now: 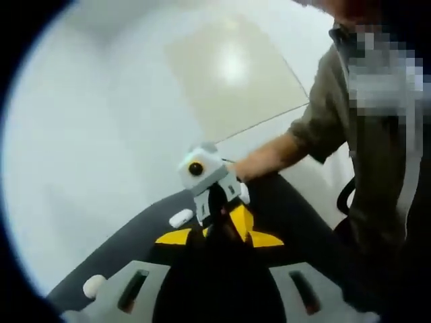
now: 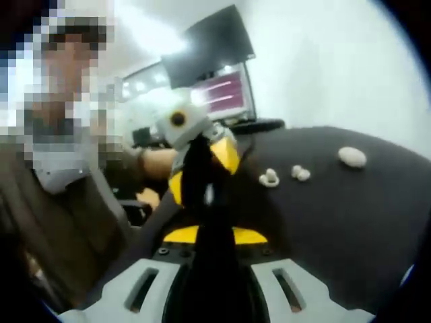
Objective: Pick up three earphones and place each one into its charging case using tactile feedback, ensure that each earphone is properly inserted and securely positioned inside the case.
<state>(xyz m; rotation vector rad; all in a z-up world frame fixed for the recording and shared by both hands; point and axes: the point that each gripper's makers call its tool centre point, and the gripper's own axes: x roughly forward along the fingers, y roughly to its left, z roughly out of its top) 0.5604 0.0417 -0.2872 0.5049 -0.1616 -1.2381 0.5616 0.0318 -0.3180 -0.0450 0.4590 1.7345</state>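
Two pairs of tongs face each other above my dark table (image 2: pixel 350 222). In the left gripper view, my left tongs (image 1: pixel 214 269) rise from the bottom edge as dark jaws with yellow near the tips, drawn close together; whether they pinch anything between them I cannot tell. Just beyond them my right tongs (image 1: pixel 219 202) point back at me, gripped by my hand (image 1: pixel 252 167), and their jaws look closed too, though the tips are too dark to read.

On the table beside those tongs lies one small white charging case (image 1: pixel 180 217), and another rounded white piece (image 1: pixel 93 285) sits near the table's edge, low at the left of this view.

In the right gripper view, my right tongs (image 2: pixel 205 222) come up black from the bottom, jaws nearly together, and meet my left tongs (image 2: pixel 202 165) head-on. Something pale shows where the tips meet, too blurred to name.

Further along the table lie one white earphone (image 2: pixel 269 178), a second earphone (image 2: pixel 300 173) just beside it, and a white oval case (image 2: pixel 352 157) apart from both. Behind the table stands a lit monitor (image 2: pixel 225 91).
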